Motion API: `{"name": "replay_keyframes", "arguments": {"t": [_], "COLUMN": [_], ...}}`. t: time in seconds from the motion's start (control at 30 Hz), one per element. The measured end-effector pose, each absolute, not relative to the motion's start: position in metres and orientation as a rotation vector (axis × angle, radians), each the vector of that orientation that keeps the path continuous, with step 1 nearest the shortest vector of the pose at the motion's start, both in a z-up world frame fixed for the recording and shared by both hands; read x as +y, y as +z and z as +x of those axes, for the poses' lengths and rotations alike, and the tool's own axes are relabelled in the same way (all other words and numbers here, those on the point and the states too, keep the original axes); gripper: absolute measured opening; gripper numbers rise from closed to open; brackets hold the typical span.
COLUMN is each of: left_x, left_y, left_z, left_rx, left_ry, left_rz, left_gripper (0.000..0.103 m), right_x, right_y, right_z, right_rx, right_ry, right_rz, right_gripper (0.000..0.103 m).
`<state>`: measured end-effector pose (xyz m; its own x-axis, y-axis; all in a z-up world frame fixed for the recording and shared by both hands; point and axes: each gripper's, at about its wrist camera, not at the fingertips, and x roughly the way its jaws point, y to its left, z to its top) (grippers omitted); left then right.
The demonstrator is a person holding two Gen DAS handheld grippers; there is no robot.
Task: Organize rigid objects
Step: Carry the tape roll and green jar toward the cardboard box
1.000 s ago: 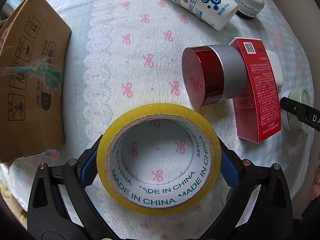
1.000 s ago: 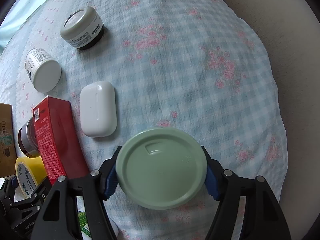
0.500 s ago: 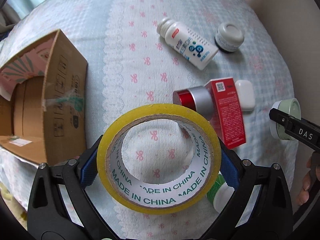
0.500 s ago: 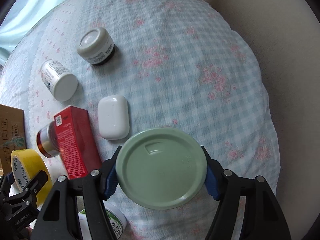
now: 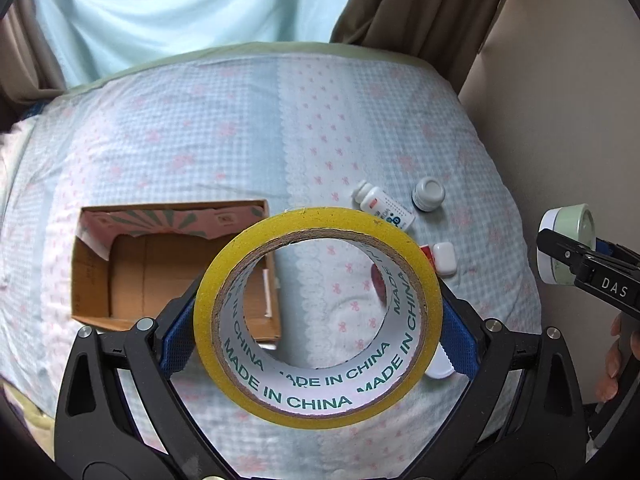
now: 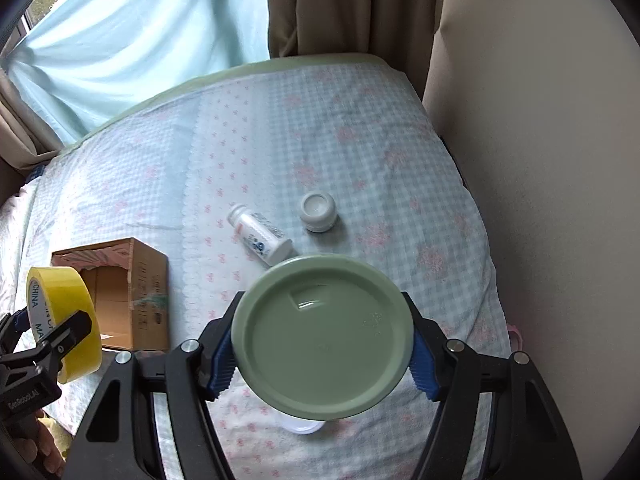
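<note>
My left gripper (image 5: 318, 324) is shut on a yellow tape roll (image 5: 224, 280) and holds it high above the bed. The roll also shows in the right wrist view (image 6: 76, 292). My right gripper (image 6: 322, 344) is shut on a green-lidded jar (image 6: 320, 336), also raised; it shows in the left wrist view (image 5: 568, 246). An open cardboard box (image 5: 128, 264) lies on the bed, below and left of the tape roll.
On the bedspread (image 6: 360, 140) lie a white pill bottle (image 6: 262, 236), a small grey jar (image 6: 318, 212), a white earbud case (image 5: 445, 258) and a red box (image 5: 426, 252), mostly hidden. A beige wall (image 6: 540, 160) stands right, curtains (image 6: 140, 40) behind.
Both grippers have risen well above the bed with their objects. The views now take in the whole bed, the open box and the curtains.
</note>
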<state>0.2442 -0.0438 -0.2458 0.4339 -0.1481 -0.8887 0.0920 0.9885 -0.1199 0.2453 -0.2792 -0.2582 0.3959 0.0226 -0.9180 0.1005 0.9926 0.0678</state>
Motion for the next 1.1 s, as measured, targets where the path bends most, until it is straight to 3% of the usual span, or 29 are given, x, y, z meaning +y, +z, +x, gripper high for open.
{"name": "replay_keyframes", "arguments": {"t": [0.23, 0.5, 0.77, 1.1], "left_x": [0.062, 0.177, 0.236, 0.240], "left_y": [-0.206, -0.207, -0.252, -0.342], "left_z": [0.241, 0.257, 0.287, 0.335], "left_rx": [1.072, 1.103, 1.192, 1.358], "left_ry": [-0.178, -0.183, -0.153, -0.136], "left_rz": [-0.047, -0.039, -0.045, -0.084], "left_gripper": [0.098, 0.098, 0.098, 0.098], "right_x": [-0.189, -0.072, 0.015, 0.057], "right_y": [-0.199, -0.190, -0.227, -0.325], "right_z": [0.224, 0.228, 0.260, 0.301], "right_rx": [1.081, 1.087, 1.171, 1.321], "right_ry": [-0.037, 0.037, 0.141, 0.248], "right_rz": [0.152, 0.225, 0.131, -0.032], "right_gripper": [0.066, 0.066, 0.066, 0.066]}}
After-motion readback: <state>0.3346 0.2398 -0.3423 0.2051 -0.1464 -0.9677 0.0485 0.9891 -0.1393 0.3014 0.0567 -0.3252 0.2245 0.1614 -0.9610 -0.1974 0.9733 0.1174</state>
